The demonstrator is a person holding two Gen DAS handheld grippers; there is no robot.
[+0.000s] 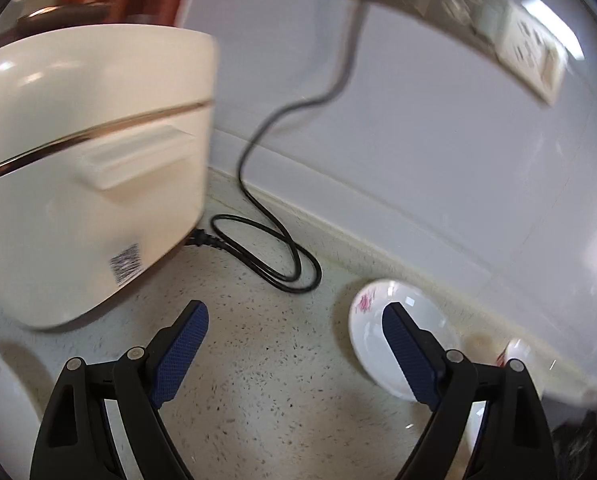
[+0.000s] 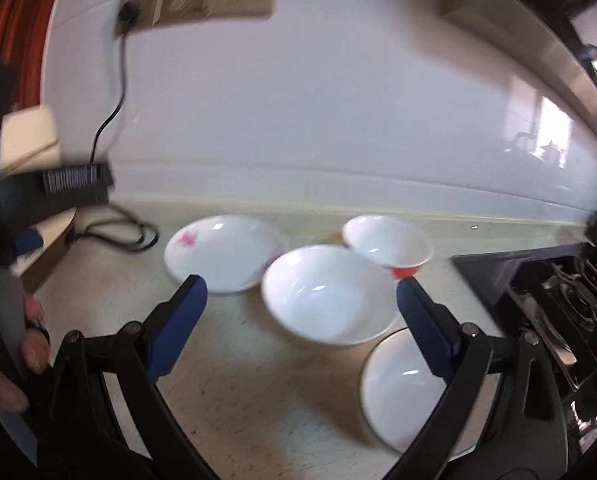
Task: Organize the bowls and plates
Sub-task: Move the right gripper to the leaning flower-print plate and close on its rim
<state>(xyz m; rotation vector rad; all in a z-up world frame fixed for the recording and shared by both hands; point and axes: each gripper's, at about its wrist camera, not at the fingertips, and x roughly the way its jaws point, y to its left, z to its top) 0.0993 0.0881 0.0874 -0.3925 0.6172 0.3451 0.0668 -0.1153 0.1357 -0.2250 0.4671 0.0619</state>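
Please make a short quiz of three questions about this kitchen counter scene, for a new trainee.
1. True or false: the left gripper is shut on the flowered plate.
2. Which dish lies nearest between the fingers of the right gripper? A) the red-bottomed bowl B) the large white bowl C) a glass cup
3. Fill in: the black cord runs from the cream appliance up to the wall ____.

Key: 1. false, its jaws stand open and empty. 2. B. 3. socket.
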